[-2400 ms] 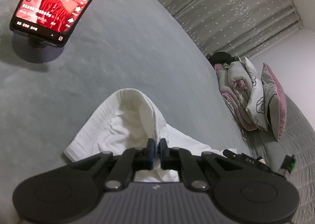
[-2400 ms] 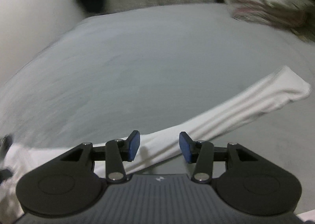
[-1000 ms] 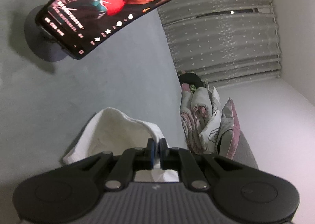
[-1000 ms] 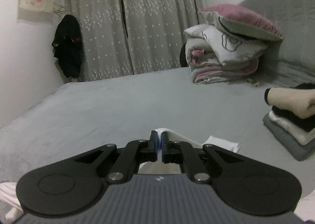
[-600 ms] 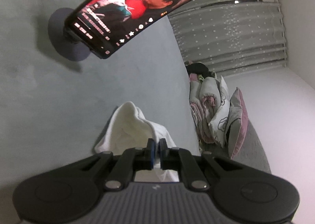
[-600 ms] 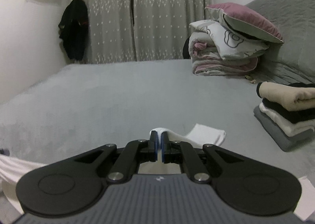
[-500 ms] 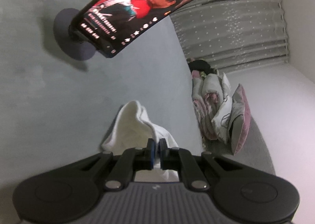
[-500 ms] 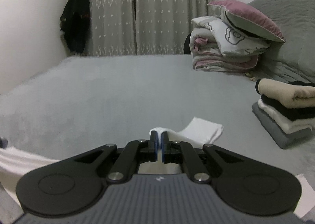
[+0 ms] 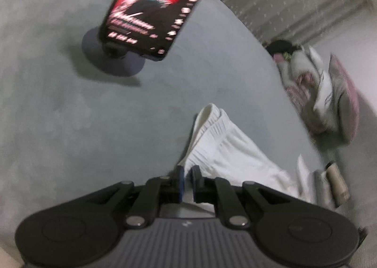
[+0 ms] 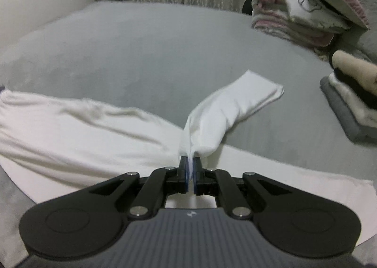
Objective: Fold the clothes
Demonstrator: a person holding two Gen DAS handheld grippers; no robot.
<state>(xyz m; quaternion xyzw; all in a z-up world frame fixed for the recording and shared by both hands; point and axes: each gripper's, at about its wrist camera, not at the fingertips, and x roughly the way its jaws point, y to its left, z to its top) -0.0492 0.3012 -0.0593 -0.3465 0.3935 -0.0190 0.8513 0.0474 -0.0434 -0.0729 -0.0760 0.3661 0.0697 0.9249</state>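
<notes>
White garment (image 10: 77, 131) (blurred), both tongs clamped

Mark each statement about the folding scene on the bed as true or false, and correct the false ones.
1. The right gripper is shut on the white garment. True.
2. The phone on its stand shows a dark, switched-off screen. False: the screen is lit with a video.
3. A stack of folded clothes lies to the right in the right wrist view. True.
4. The left gripper is wide open above bare bedding. False: it is pinched on the white garment.
5. The bed cover is pink. False: it is grey.
</notes>
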